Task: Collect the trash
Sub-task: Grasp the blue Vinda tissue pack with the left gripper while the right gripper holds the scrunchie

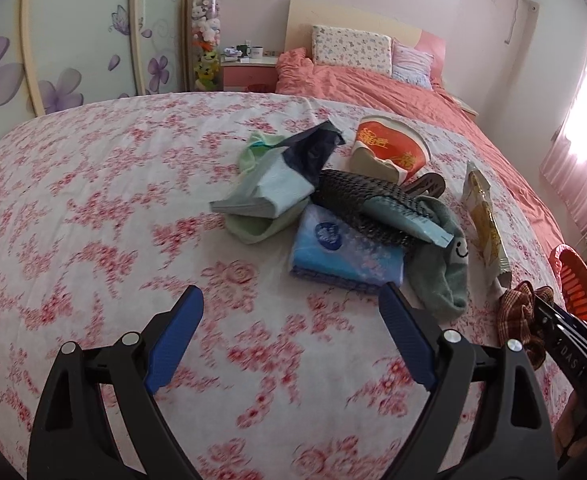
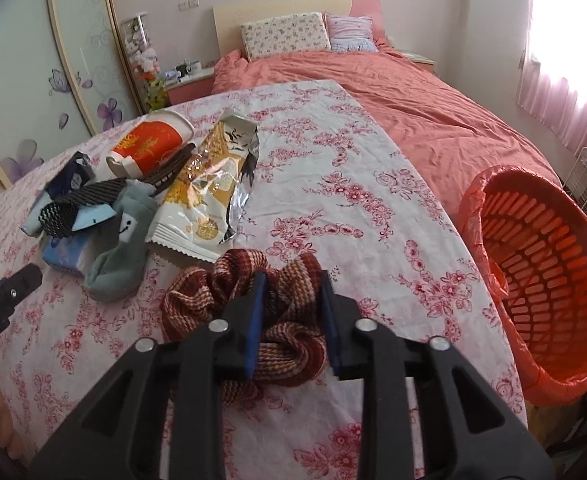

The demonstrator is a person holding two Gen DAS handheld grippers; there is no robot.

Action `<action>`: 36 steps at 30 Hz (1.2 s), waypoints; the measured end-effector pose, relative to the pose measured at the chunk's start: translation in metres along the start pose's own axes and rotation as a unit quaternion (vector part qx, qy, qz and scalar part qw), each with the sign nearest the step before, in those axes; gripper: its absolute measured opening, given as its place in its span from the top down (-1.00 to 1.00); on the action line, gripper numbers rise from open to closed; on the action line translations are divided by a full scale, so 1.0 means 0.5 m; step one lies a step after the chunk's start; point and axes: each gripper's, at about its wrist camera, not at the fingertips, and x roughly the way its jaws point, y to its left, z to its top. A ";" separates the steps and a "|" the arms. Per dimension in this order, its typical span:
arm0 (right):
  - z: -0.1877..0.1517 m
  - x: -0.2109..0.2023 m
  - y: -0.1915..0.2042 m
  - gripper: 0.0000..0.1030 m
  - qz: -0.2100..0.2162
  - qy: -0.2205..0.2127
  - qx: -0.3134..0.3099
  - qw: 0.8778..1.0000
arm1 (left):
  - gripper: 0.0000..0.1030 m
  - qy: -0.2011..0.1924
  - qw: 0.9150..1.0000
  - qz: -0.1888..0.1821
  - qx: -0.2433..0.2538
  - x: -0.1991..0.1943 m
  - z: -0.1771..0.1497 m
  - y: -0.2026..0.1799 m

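The right gripper (image 2: 291, 312) pinches the scrunchie (image 2: 249, 320), which lies on the cloth (image 2: 373, 200) just left of the bin (image 2: 553, 280), probably to lift it. The left gripper (image 1: 291, 336) hangs spread, empty, farther left, short of the pile (image 1: 333, 208).

This was a home bedroom. A bed (image 2: 393, 112) with pillows (image 2: 285, 34) filled the upper middle, a flower-painted wardrobe (image 1: 65, 52) stood upper left, and pink curtains (image 2: 565, 92) hung upper right.

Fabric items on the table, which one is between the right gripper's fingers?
The red-brown plaid scrunchie, bunched between the right gripper fingers; the grey smiley sock lies apart.
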 end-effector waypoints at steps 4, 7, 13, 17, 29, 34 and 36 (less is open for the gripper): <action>0.009 0.015 0.008 0.60 -0.012 0.010 -0.014 1.000 | -0.72 0.005 1.000 -0.006 0.012 0.014 0.005 -0.023; 0.012 0.019 0.004 0.59 -0.009 0.013 -0.010 1.000 | -0.72 0.008 1.000 -0.006 0.025 0.026 0.006 -0.043; 0.012 0.023 -0.016 0.55 0.013 0.016 0.011 1.000 | -0.72 0.036 0.999 0.018 0.035 0.071 0.018 -0.060; 0.012 0.023 -0.016 0.54 0.006 0.016 0.005 1.000 | -0.72 0.035 0.999 0.024 0.029 0.063 0.018 -0.041; 0.014 0.023 -0.018 0.53 0.007 0.016 0.007 1.000 | -0.72 0.027 0.999 0.026 -0.018 0.017 0.005 0.061; 0.013 0.023 -0.018 0.53 0.008 0.016 0.007 1.000 | -0.72 0.014 0.999 0.014 -0.030 0.016 0.029 0.034; 0.013 0.023 -0.018 0.53 0.007 0.016 0.007 1.000 | -0.72 0.018 0.999 0.024 -0.034 0.035 0.040 0.024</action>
